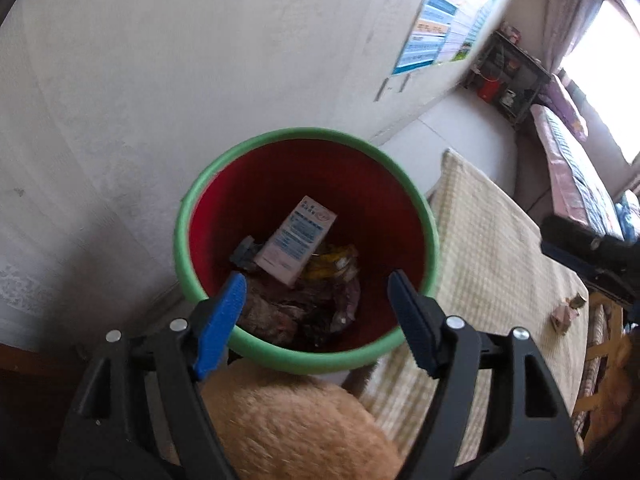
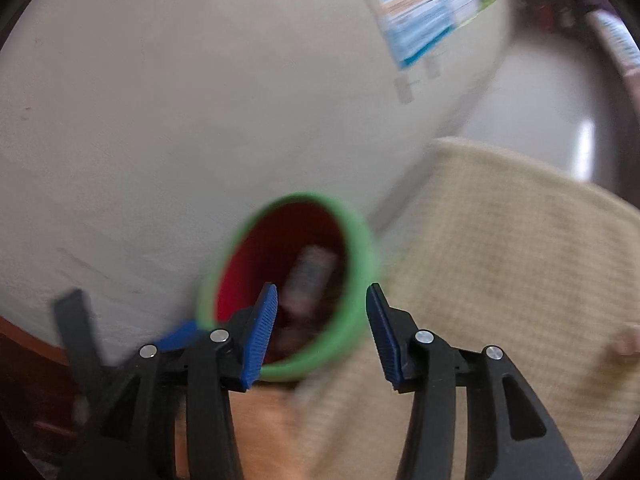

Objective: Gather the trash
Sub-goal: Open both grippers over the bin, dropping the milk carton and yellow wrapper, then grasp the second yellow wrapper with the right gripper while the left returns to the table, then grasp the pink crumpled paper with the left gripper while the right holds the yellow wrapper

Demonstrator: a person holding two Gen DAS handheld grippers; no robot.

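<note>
Start with the room: you face a pale wall (image 1: 120, 80) carrying a blue-and-white poster (image 1: 432, 28), with a dark shelf unit (image 1: 508, 76) and a bright window (image 1: 604, 72) far off to the right. Below that spreads the surface, draped in a cream checked cloth (image 1: 492, 264), and nearest you a tan plush cushion (image 1: 296, 432) fills the bottom of the left view. The red bin (image 1: 412, 216) with its green rim stands against the wall at the cloth's left edge, already holding a white-and-blue carton (image 1: 296, 240), a yellow wrapper (image 1: 332, 264) and crumpled dark scraps. Your left claw (image 1: 316, 316) hangs over the bin's mouth with its fingers apart and nothing between them; your right claw (image 2: 320, 332) also stands parted and empty, pointing at the same bin through a blurred view. What is left for you to collect looks like the small pinkish scraps (image 1: 566, 312) lying on the cloth well to the right of the bin, near the surface's far edge. Judge them light, thin and easily crushed, likely to slide on the fabric; take one across its narrow sides, pinching low so the cloth does not come up with it.
</note>
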